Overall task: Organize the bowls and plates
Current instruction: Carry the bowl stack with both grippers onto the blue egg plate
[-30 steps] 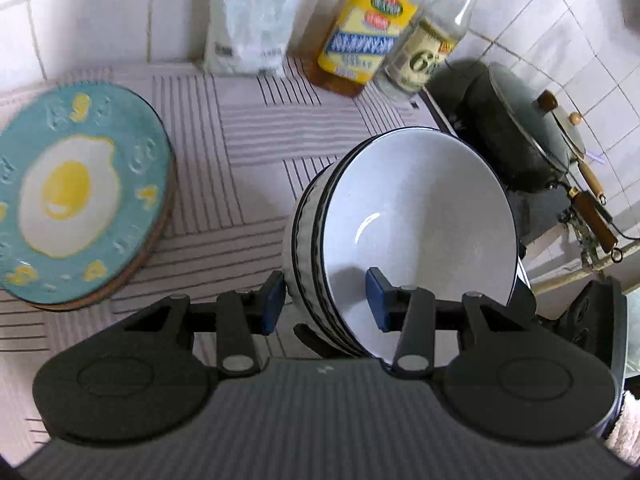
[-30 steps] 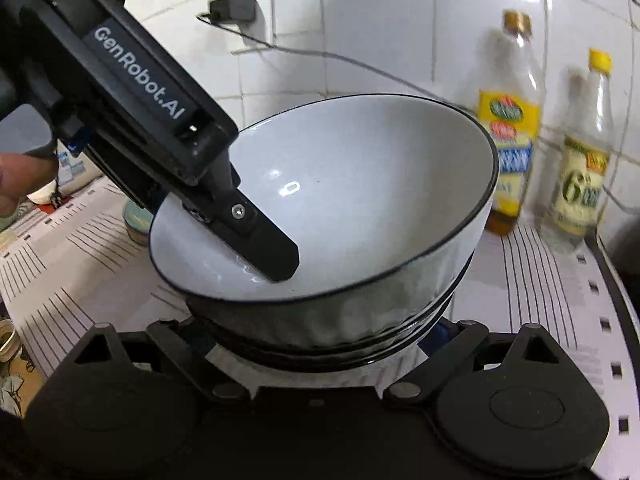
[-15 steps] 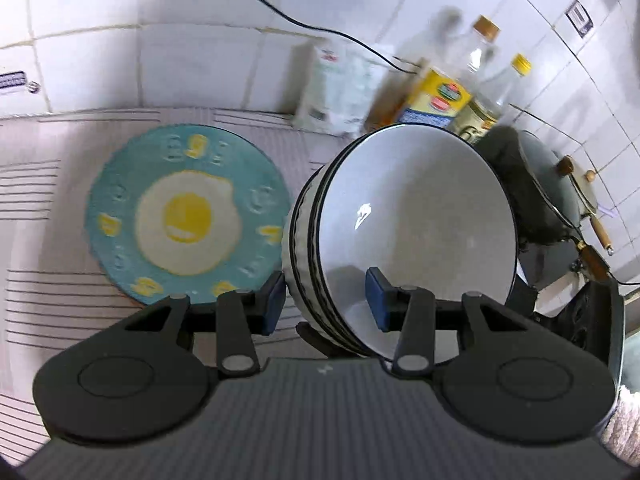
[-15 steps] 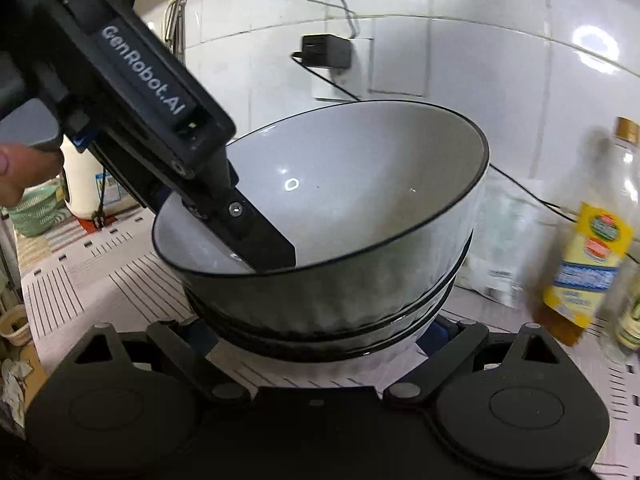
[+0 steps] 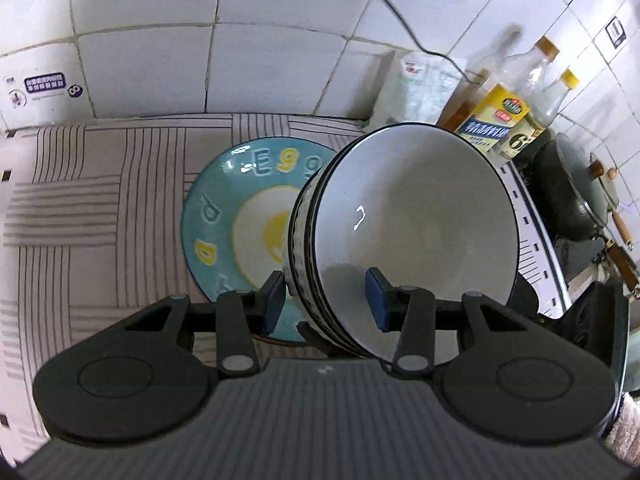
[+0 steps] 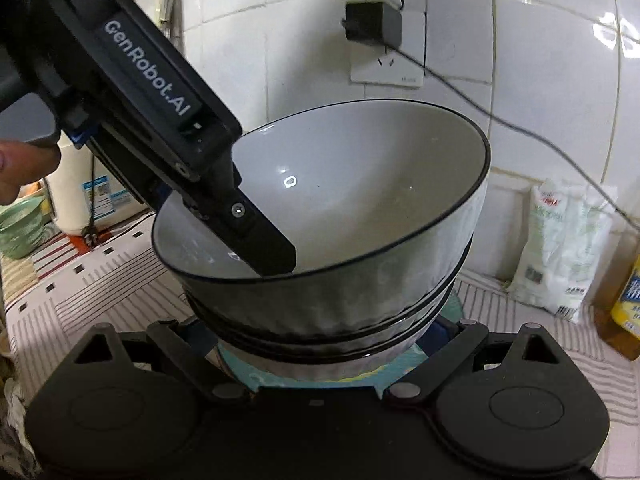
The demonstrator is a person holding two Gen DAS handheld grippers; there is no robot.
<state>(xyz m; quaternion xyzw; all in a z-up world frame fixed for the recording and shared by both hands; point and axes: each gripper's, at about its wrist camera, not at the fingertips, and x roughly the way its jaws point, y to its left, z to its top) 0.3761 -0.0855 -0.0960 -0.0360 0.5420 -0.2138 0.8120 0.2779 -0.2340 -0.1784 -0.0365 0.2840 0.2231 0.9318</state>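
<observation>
We hold the stack of bowls (image 5: 416, 224) mid-frame above the egg plate (image 5: 224, 216); left gripper (image 5: 326, 300) jaws clamp its rim, right gripper (image 6: 320, 344) jaws cradle its base; glazed, heavy, breakable, slippery.

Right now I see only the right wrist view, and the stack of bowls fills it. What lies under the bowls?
Observer: A teal plate with a fried-egg picture. In the left wrist view, the bowl stack hides its right part.
Operator: I see one black finger inside the top bowl. How does that claw hold?
Observer: The left claw pinches the near wall of the stack from both sides, outside and inside.
Operator: Is anything beyond the bottle at my right edge?
Observer: Yes, a dark pan with a lid stands just past the bottles.
</observation>
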